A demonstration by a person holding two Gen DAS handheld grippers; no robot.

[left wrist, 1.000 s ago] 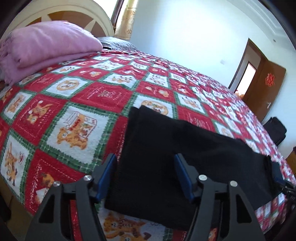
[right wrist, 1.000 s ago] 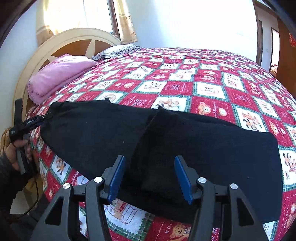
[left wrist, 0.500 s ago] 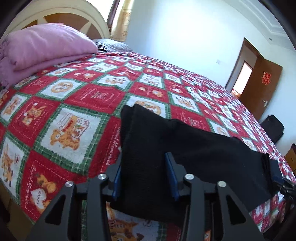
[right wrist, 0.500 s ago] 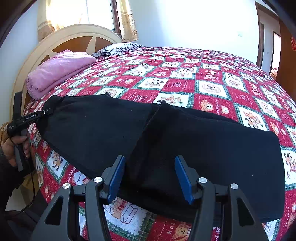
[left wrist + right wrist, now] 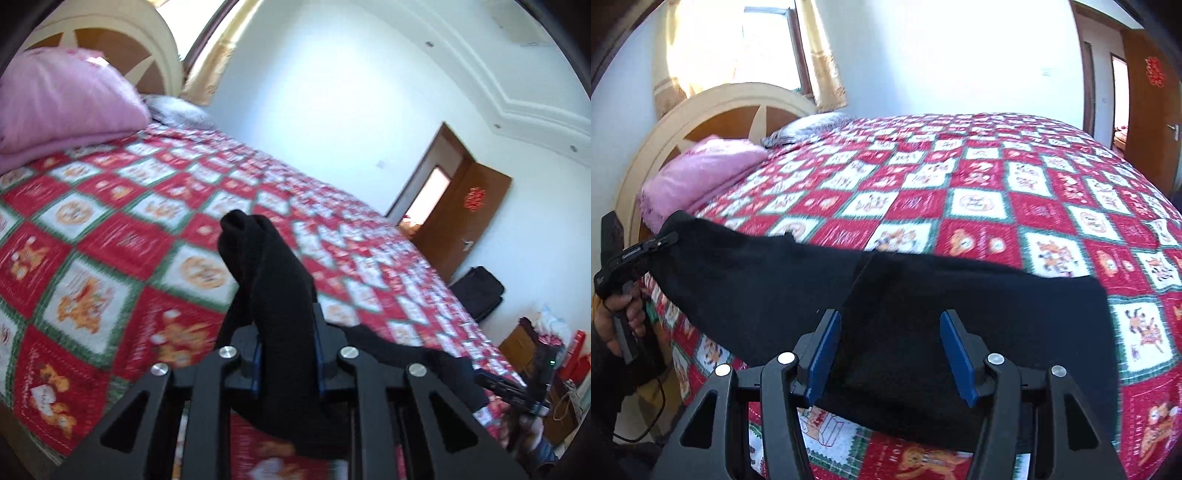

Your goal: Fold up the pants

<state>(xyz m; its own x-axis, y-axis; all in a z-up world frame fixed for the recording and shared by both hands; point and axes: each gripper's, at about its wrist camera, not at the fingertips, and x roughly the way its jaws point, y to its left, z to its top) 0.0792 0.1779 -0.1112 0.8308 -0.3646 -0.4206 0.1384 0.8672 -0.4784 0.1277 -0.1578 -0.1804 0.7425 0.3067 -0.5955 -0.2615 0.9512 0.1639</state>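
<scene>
Black pants (image 5: 960, 295) lie lengthwise along the near edge of the bed. My left gripper (image 5: 286, 325) has one end of the pants (image 5: 273, 280) bunched between its blue pads and lifted off the quilt; its jaws are still closing on the cloth. In the right wrist view the left gripper (image 5: 661, 242) shows at the far left, clamped on that raised end and held by a hand (image 5: 620, 317). My right gripper (image 5: 890, 317) stands open over the middle of the pants. Its blue pads (image 5: 823, 350) are wide apart with black cloth seen between them, not pinched.
A red, green and white patchwork quilt (image 5: 979, 203) covers the bed. A folded pink blanket (image 5: 701, 170) and a grey pillow (image 5: 809, 127) lie by the cream headboard (image 5: 713, 110). A brown door (image 5: 465, 221) and a black suitcase (image 5: 476, 291) stand beyond the bed's foot.
The left jaws went from wide apart to clamped on the pants' end and lifted it off the quilt, bunching the cloth. The right gripper rose slightly, its jaws unchanged.
</scene>
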